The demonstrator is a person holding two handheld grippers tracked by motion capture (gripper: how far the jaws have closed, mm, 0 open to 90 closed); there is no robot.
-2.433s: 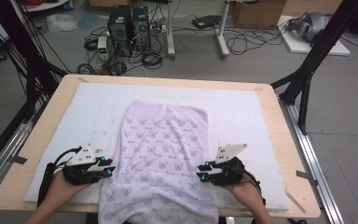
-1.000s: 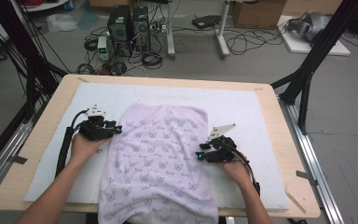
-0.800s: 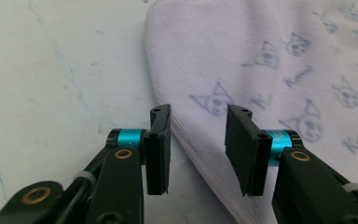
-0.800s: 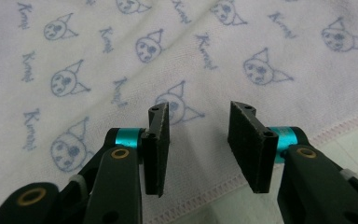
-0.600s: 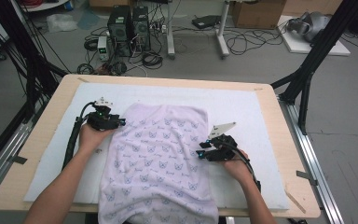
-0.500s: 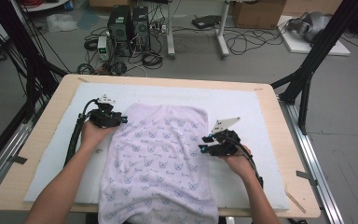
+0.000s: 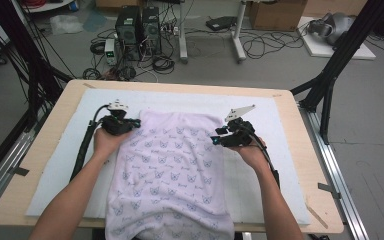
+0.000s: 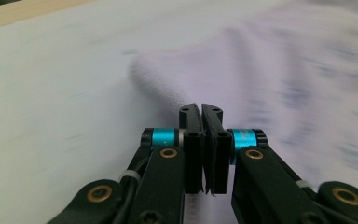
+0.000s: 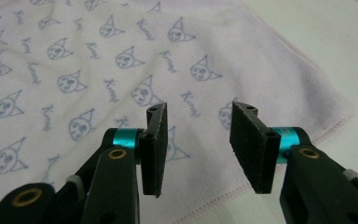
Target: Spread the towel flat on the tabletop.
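At far corners: left gripper (image 8: pixel 201 109) fingers clenched on towel (image 7: pixel 172 165); right gripper (image 9: pixel 198 109) released above.

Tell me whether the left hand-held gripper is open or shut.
Shut. In the left gripper view the left hand-held gripper has its black jaws pressed together at the edge of the pale lilac printed towel; whether cloth is pinched is unclear.

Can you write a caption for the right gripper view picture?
The right tool hovers open above a lilac towel printed with little faces.
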